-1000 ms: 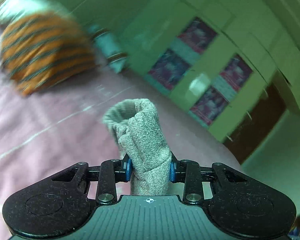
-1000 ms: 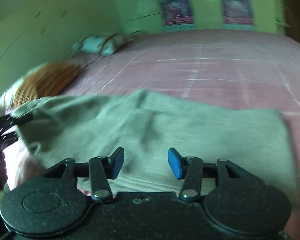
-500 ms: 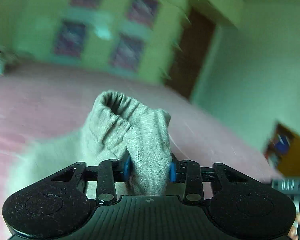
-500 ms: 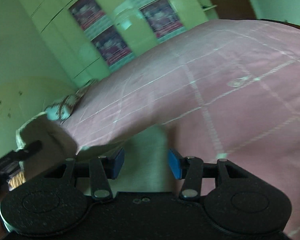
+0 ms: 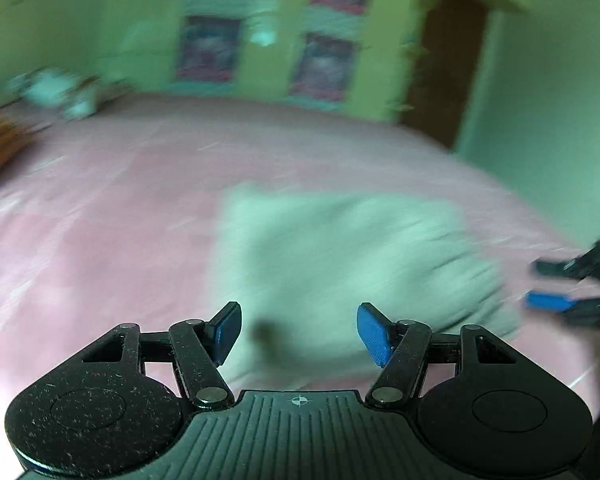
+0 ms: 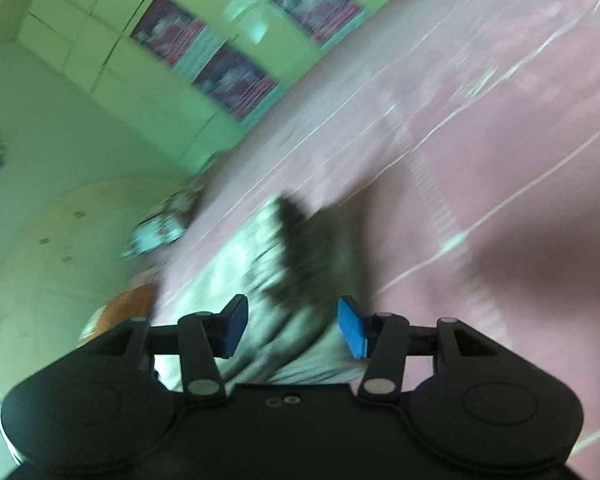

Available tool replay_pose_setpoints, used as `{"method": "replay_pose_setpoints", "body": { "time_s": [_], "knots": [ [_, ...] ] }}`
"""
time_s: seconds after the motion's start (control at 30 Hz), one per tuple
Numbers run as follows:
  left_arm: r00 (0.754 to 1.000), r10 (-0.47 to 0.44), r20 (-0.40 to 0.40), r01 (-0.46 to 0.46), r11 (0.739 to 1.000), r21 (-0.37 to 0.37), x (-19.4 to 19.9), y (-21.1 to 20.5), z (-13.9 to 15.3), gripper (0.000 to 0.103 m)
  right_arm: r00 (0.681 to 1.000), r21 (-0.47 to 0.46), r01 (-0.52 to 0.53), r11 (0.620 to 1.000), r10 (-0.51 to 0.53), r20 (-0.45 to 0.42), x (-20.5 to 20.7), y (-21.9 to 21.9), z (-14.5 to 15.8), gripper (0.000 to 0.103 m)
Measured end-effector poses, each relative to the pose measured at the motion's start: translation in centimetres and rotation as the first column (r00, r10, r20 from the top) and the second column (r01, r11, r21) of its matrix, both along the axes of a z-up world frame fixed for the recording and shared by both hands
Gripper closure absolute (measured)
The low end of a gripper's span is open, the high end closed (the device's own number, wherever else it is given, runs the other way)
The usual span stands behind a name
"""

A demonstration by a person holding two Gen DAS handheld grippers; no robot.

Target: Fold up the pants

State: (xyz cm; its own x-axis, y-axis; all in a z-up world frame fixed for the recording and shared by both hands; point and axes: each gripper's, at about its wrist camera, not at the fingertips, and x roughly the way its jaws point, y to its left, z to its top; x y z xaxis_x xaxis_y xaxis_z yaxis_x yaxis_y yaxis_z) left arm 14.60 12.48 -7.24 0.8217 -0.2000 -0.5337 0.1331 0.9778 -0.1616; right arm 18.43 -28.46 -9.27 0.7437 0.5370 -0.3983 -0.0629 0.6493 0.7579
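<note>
From the left wrist, one pair of grey pants (image 5: 340, 256) is seen lying folded on the pink bedsheet (image 5: 100, 216), its long axis blurred beyond telling. The left gripper (image 5: 299, 330) is spread wide and empty; the right gripper (image 5: 572, 288) is glimpsed beside the pants.

From the right wrist, the pants (image 6: 252, 280) are seen ahead of the right gripper (image 6: 292, 326), which is wide and empty.

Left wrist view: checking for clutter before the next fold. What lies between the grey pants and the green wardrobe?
Only bare pink bedsheet between the pants and wardrobe, in the left wrist view.
</note>
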Motion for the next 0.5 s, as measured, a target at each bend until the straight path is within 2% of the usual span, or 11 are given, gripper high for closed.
{"method": "replay_pose_setpoints", "body": {
  "time_s": [0.1,0.23,0.4,0.5],
  "knots": [
    [0.997,0.055,-0.057,-0.052,0.998,0.044,-1.9,3.4,-1.2,0.039,0.998,0.023,-0.020,1.000,0.021,-0.052,1.4,2.0,-1.0,0.060],
    [0.996,0.039,-0.074,-0.038,0.999,0.016,-2.6,3.2,-2.5,0.039,0.994,0.014,0.007,1.000,-0.005,-0.113,2.1,3.8,-2.1,0.060],
    [0.998,-0.004,-0.070,0.002,1.000,-0.029,1.0,1.3,-4.6,0.039,0.988,0.027,0.042,0.999,-0.037,-0.147,2.9,4.9,-2.4,0.057],
    [0.997,0.031,-0.071,-0.033,0.999,-0.022,2.4,0.9,-5.3,0.039,0.986,0.024,0.059,0.998,-0.055,-0.155,3.8,5.6,-2.4,0.055]
  ]
}}
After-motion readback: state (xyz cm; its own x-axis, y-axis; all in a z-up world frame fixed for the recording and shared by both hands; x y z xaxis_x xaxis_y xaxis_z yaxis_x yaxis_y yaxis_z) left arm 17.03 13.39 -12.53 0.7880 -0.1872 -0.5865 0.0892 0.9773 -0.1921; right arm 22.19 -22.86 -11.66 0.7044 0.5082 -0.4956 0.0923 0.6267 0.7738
